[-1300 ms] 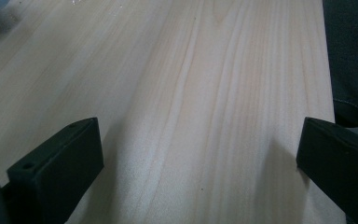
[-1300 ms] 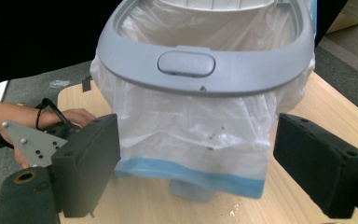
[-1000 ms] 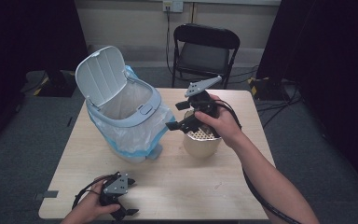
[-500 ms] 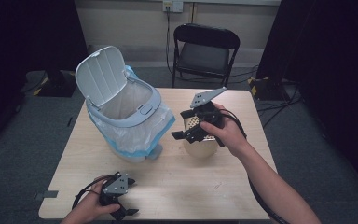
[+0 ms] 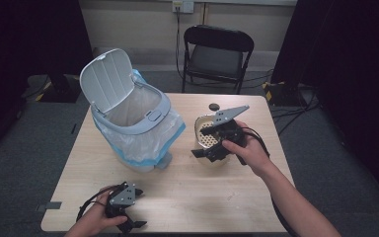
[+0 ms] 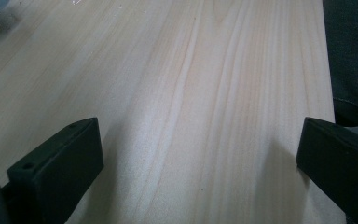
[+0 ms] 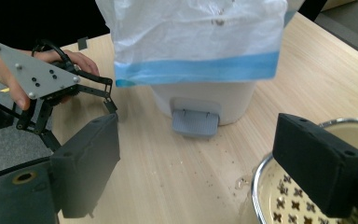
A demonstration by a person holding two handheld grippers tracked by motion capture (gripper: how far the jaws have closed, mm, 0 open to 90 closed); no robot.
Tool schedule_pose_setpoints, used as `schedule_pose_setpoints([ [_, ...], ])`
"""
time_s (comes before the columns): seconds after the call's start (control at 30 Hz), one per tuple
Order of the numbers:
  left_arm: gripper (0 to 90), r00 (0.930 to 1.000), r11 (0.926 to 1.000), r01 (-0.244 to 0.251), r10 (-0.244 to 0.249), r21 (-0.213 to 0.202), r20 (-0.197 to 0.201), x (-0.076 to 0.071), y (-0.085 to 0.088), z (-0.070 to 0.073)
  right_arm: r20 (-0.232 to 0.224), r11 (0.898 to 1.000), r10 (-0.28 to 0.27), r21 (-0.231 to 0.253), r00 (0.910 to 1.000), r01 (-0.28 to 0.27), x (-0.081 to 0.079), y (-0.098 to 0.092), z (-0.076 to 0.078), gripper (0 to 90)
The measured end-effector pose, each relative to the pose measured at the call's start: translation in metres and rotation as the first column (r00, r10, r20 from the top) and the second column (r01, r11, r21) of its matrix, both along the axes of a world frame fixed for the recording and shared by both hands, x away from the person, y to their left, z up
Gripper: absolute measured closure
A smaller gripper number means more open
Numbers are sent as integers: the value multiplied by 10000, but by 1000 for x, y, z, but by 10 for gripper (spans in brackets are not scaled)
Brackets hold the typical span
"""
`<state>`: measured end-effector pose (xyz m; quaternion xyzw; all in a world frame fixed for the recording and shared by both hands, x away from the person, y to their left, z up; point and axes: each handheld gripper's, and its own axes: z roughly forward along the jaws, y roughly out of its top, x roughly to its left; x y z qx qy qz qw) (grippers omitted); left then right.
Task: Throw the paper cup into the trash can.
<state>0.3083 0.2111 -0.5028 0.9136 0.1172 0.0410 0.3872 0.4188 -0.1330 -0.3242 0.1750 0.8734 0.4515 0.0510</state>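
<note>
My right gripper (image 5: 208, 150) has its jaws spread wide with nothing clamped; one jaw hangs over the near rim of the colander (image 7: 307, 196), the other over bare wood beside it. In the high view the colander (image 5: 205, 132) sits on the table (image 5: 256, 197) just to the right of the pedal bin (image 5: 143, 123), partly covered by my right hand (image 5: 246, 150) and gripper. It is a cream enamel bowl with a bright metal rim and cross-shaped holes punched through its floor. A few crumbs and a wet spot lie on the wood just beside its rim.

The bin stands between the colander and my left side: lid (image 5: 106, 79) tipped up, white liner bag with a blue band (image 7: 196, 67) draped over its wall, grey foot pedal (image 7: 196, 122) facing the colander. A small dark round thing (image 5: 213, 106) lies behind the colander, a folding chair (image 5: 217, 54) beyond the table.

My left gripper (image 5: 124, 210) rests far from the bin at the near edge, jaws released and wide over bare wood.
</note>
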Motion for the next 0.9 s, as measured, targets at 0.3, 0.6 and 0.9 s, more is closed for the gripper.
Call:
schedule_pose_setpoints([
  [0.3, 0, 10000, 9999, -66, 66, -76, 10, 0, -1, -1, -80, 9999, -101, -43, 9999, 101, -8, -13, -15, 143],
  [0.6, 0, 10000, 10000, -63, 63, -73, 15, 0, -1, -1, -173, 9994, -296, -201, 9994, 292, -14, -27, -36, 143],
  [0.9, 0, 10000, 9999, -64, 65, -78, 18, 0, -1, -1, -211, 9990, -309, -321, 9993, 302, -20, -33, -58, 143],
])
